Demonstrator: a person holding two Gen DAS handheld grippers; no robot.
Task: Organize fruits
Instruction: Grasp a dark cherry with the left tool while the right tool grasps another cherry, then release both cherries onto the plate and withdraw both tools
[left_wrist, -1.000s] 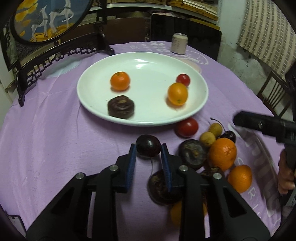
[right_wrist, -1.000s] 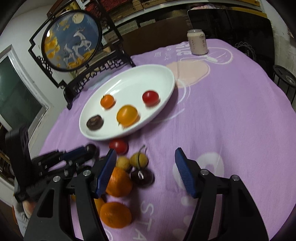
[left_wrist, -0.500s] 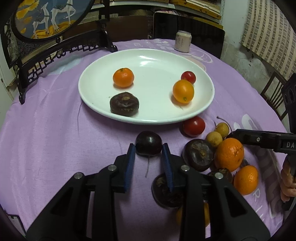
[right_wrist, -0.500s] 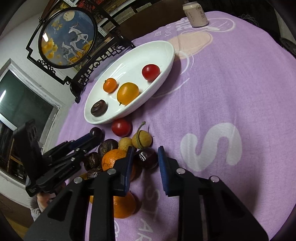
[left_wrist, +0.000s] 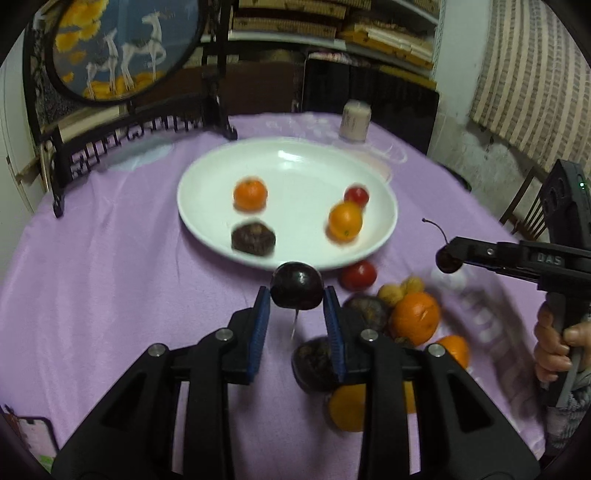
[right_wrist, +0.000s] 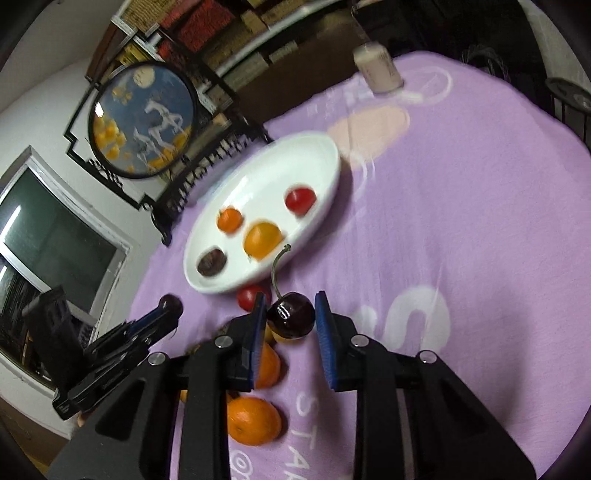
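Observation:
My left gripper (left_wrist: 296, 295) is shut on a dark cherry (left_wrist: 296, 290) and holds it above the cloth just before the white plate (left_wrist: 295, 162). My right gripper (right_wrist: 289, 317) is shut on another dark cherry (right_wrist: 291, 319) with a long stem, lifted above the fruit pile; it also shows in the left wrist view (left_wrist: 448, 260). The plate holds a small orange (left_wrist: 250, 193), a yellow-orange fruit (left_wrist: 345, 220), a red tomato (left_wrist: 357, 196) and a dark brown fruit (left_wrist: 253, 238).
A pile on the purple cloth holds a red tomato (left_wrist: 358, 275), longans (left_wrist: 400, 291), oranges (left_wrist: 415, 317) and dark brown fruits (left_wrist: 367, 310). A can (left_wrist: 354, 120) stands behind the plate. A framed round screen (left_wrist: 122, 48) stands at the back left.
My right gripper closed on a cherry in the pile and lifted it. My left gripper rose with its cherry and moved toward the plate.

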